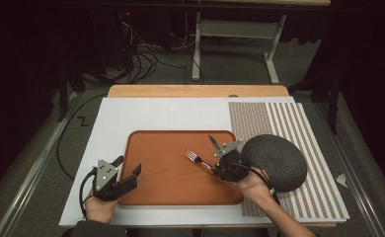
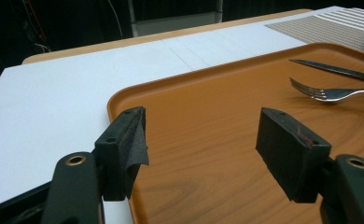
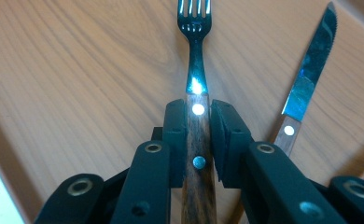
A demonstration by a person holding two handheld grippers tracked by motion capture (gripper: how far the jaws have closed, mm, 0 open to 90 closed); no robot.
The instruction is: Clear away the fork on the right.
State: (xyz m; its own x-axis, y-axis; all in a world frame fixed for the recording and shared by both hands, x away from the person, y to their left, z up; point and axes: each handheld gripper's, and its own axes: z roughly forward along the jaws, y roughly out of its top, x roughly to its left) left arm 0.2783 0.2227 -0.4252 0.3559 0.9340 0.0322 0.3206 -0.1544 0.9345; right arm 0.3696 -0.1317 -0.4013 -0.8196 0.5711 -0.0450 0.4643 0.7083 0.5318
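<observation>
Pointing tines away, fork (image 3: 195, 56) (claw-aligned)

Your high view is dim and soft, the room behind the table (image 1: 131, 118) falling to black (only the white board reads bright). In your right gripper view, glare spots burn on the fork (image 3: 195, 70) and knife (image 3: 306, 79); the near jaws blur in both gripper views.
</observation>
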